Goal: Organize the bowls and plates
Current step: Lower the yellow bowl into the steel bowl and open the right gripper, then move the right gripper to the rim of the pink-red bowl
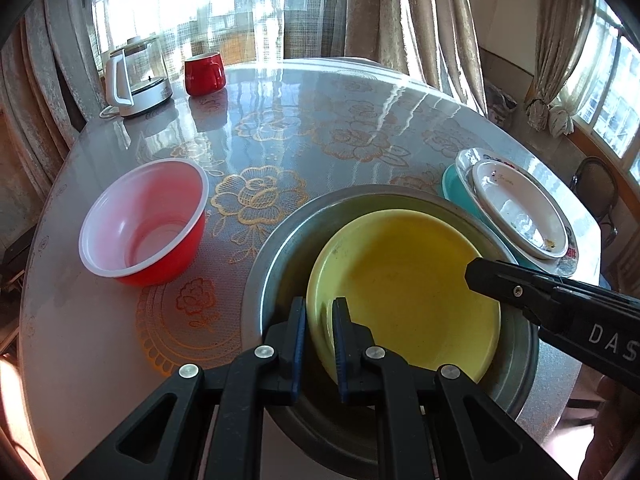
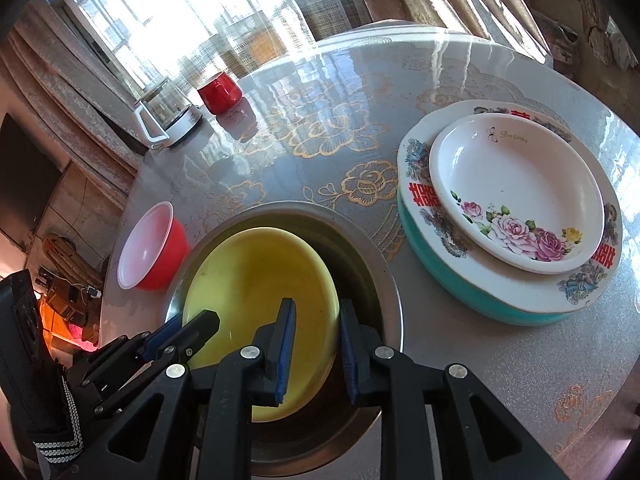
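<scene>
A yellow bowl (image 1: pixel 404 292) sits tilted inside a steel bowl (image 1: pixel 276 248); both also show in the right wrist view, yellow bowl (image 2: pixel 256 304) and steel bowl (image 2: pixel 376 280). My left gripper (image 1: pixel 320 320) straddles the yellow bowl's near rim, its jaws close on it. My right gripper (image 2: pixel 316 320) straddles the opposite rim, slightly wider. A red bowl (image 1: pixel 144 220) with a white inside stands to the left. A stack of plates (image 2: pixel 516 196) on a teal dish (image 2: pixel 460 280) stands to the right.
A glass kettle (image 1: pixel 136 76) and a red mug (image 1: pixel 204 72) stand at the far side of the round table (image 1: pixel 300 120). The table's near edge is close. Curtains and windows lie beyond.
</scene>
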Tool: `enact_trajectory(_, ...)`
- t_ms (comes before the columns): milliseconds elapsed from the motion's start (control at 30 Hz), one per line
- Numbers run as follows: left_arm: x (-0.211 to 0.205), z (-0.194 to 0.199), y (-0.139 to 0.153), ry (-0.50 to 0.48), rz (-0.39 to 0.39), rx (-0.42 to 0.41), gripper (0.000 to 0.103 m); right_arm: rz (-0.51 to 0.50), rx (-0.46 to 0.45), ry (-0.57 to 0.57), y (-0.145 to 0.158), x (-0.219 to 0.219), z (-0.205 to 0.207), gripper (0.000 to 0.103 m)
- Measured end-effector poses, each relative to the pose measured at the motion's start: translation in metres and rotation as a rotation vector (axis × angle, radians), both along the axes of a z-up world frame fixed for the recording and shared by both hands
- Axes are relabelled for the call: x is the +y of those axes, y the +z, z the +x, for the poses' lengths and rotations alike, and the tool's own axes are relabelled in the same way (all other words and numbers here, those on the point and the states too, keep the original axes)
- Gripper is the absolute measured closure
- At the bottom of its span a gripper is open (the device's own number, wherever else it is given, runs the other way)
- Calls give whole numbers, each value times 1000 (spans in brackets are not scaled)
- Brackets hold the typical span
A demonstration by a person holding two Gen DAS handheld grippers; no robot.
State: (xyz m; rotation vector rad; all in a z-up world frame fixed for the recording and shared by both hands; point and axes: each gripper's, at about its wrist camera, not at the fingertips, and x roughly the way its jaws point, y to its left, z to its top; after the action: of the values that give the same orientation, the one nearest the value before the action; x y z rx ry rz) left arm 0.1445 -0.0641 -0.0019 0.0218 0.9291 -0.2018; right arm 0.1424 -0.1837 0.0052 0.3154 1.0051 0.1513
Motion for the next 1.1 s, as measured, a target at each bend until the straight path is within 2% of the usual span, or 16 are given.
enact_trajectory(233,-3,-1,-1,-4,26,-12,90,-19,-29,25,7,4,-1,79)
enact_trajectory(467,6,-1,1,-1,-48,20,89,-3,-18,40,2,10,-2,79)
enact_trajectory(600,4,-5,3,-6,-36,9,89,6,-9,41,-1,10,-2,79)
enact_trajectory(767,6,-8,6,-11,-59,14,86,17,3,36,-4,10,-2,79)
enact_trajectory(867,9,-11,11,-10,-68,11,79,20,5,39,-4,10,-2,79)
enact_trajectory(933,12,-14,16,-12,-75,5,69,23,5,39,-4,10,-2,79)
enact_trajectory(1000,15,-18,23,-14,-88,-7,64,20,7,39,-4,11,-2,79)
enact_trajectory(1033,17,-19,26,-7,-84,-14,56,21,8,38,-4,12,-1,79)
enact_trajectory(1100,23,-21,34,11,-91,-40,48,23,7,39,-3,12,0,79)
